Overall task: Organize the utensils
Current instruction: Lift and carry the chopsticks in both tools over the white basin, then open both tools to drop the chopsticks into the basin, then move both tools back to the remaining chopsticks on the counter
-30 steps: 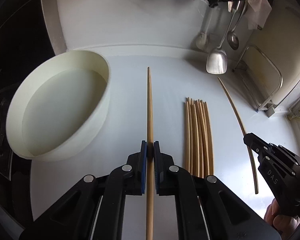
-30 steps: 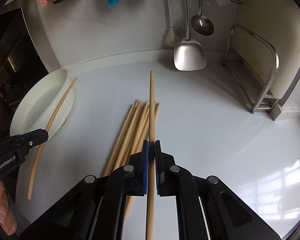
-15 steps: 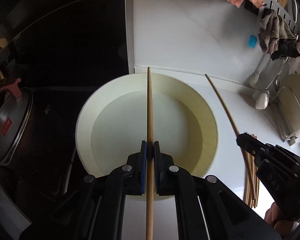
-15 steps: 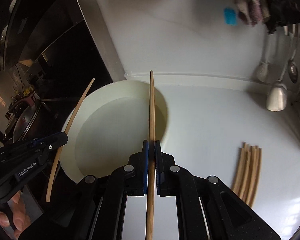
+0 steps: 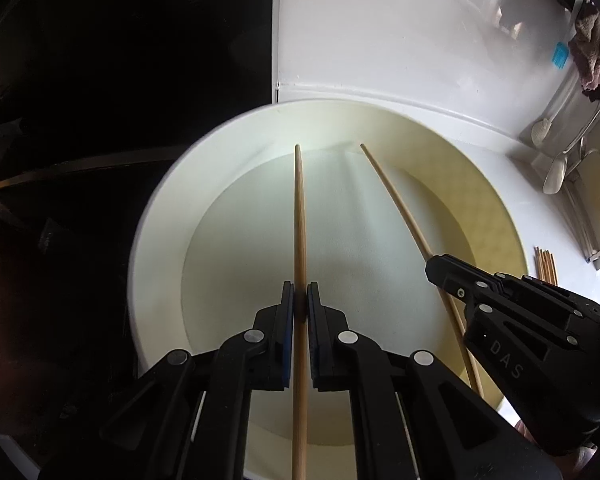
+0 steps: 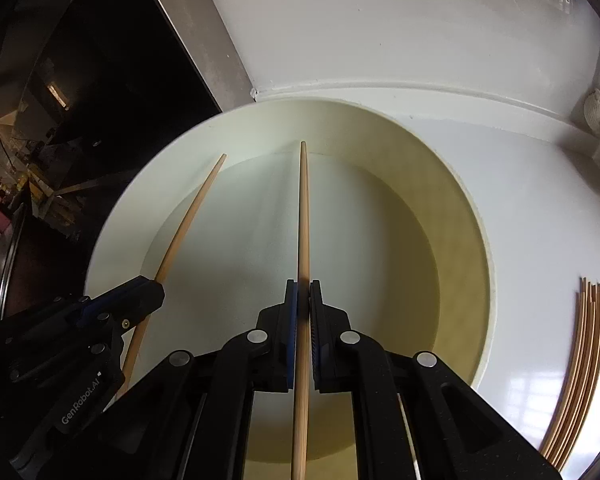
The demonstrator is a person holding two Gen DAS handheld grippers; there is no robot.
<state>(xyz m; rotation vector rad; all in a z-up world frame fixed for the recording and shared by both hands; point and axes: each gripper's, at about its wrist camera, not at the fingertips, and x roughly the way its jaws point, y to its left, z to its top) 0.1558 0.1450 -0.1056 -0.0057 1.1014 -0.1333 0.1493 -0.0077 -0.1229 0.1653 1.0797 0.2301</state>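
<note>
Left gripper (image 5: 299, 300) was closed narrow on a chopstick (image 5: 299, 216), gripped partway along its length; the stick ran straight forward along the fingers, its tip over the far floor of the basin (image 5: 156, 216). Right gripper (image 6: 303, 300) was likewise clamped on a second chopstick (image 6: 303, 216), pointing the same way, tip near the basin's far wall. Both sticks were held above the basin interior; contact with the floor could not be determined. In the left view the right gripper (image 5: 440, 268) stood just to the right, its stick (image 5: 396, 204) angled towards the far rim; in the right view the left gripper (image 6: 152, 292) stood just to the left with its stick (image 6: 188, 224). The two sticks lay roughly parallel, near each other, long axes across the basin from near rim to far rim. The basin stood on the white worktop (image 6: 540, 208), hard against the back wall; no other sticks were visible in it. A bundle (image 6: 580, 360) of remaining chopsticks lay on the worktop well to the right, nearer the right gripper. Judgement: the deposit step was in hand; the coming move turned on lowering each stick along its own axis so that both ends cleared the rim before release; a tilted release risked a stick resting on the rim.
</note>
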